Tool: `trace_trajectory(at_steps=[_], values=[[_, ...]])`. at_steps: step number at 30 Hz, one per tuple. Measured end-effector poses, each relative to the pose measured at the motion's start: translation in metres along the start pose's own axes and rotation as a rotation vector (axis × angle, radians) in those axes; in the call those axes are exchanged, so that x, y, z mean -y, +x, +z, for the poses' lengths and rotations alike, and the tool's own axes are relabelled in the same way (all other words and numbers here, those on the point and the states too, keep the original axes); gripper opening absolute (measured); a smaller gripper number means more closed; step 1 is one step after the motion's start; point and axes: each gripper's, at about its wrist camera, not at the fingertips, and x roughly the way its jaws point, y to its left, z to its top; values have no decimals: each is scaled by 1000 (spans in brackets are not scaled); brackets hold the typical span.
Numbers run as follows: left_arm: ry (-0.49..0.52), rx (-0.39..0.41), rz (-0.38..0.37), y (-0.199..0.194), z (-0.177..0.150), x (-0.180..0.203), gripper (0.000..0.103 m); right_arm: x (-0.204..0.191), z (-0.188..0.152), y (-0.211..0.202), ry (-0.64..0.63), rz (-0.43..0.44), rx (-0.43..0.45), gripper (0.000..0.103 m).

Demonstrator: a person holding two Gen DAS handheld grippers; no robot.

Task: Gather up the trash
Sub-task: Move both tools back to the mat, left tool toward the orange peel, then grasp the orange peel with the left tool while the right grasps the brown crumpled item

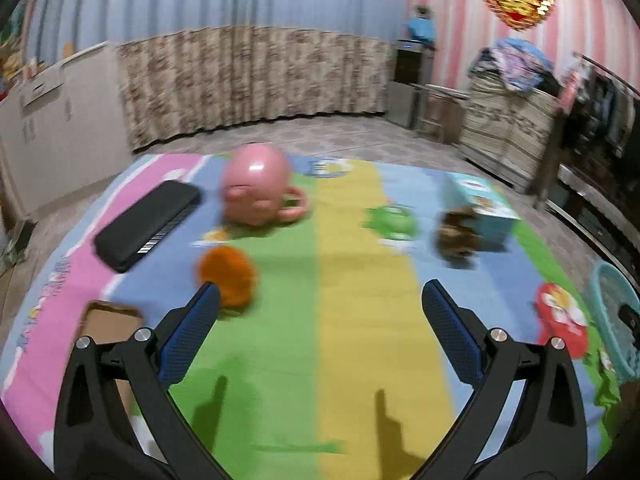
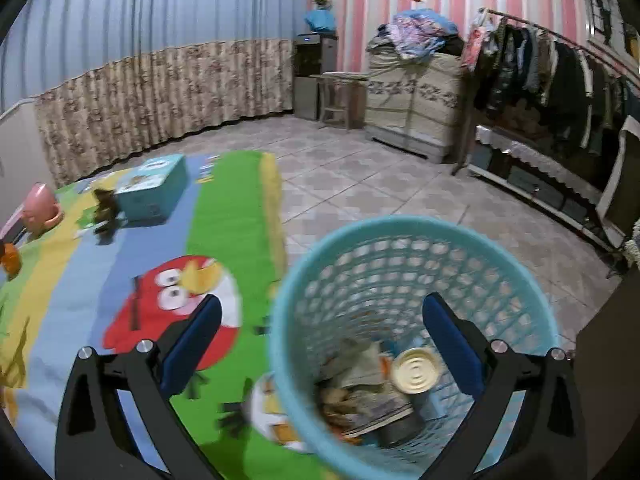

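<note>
My left gripper [image 1: 320, 300] hangs open above the striped play mat [image 1: 352, 320], with nothing between its fingers. An orange crumpled lump [image 1: 226, 274] lies just past its left finger. A brown crumpled piece [image 1: 458, 236] sits farther right, beside a light-blue box [image 1: 486, 204]. My right gripper [image 2: 322, 314] is open and empty over the turquoise mesh basket [image 2: 416, 232]. Inside the basket lie a tin can [image 2: 416, 370] and crumpled papers [image 2: 360, 392]. The basket's rim [image 1: 612, 320] also shows at the right edge of the left wrist view.
A pink pig-shaped mug [image 1: 260, 190], a black flat case [image 1: 148, 224] and a brown cardboard piece [image 1: 108, 324] lie on the mat. Curtains line the far wall. A clothes rack [image 2: 560, 80] and a covered cabinet [image 2: 416, 96] stand on the tiled floor to the right.
</note>
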Motion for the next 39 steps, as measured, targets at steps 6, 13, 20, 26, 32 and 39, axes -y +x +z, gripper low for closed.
trace_trajectory(at_steps=[6,13,20,26,32,39], values=[[9,-50,42,25,9,-42,97,-38,-3,3,-42,39,-23,98],[-1,-168,-22,63,10,-52,89,-75,8,19,-90,70,-67,98],[5,-198,-56,78,8,-51,63,-127,33,39,-92,153,-96,98],[-34,-191,-78,78,6,-57,42,-168,44,60,-106,192,-117,98],[-47,-137,-63,68,8,-63,38,-202,49,86,-120,207,-140,98],[-78,-92,-38,62,11,-74,38,-225,51,119,-138,197,-187,81]])
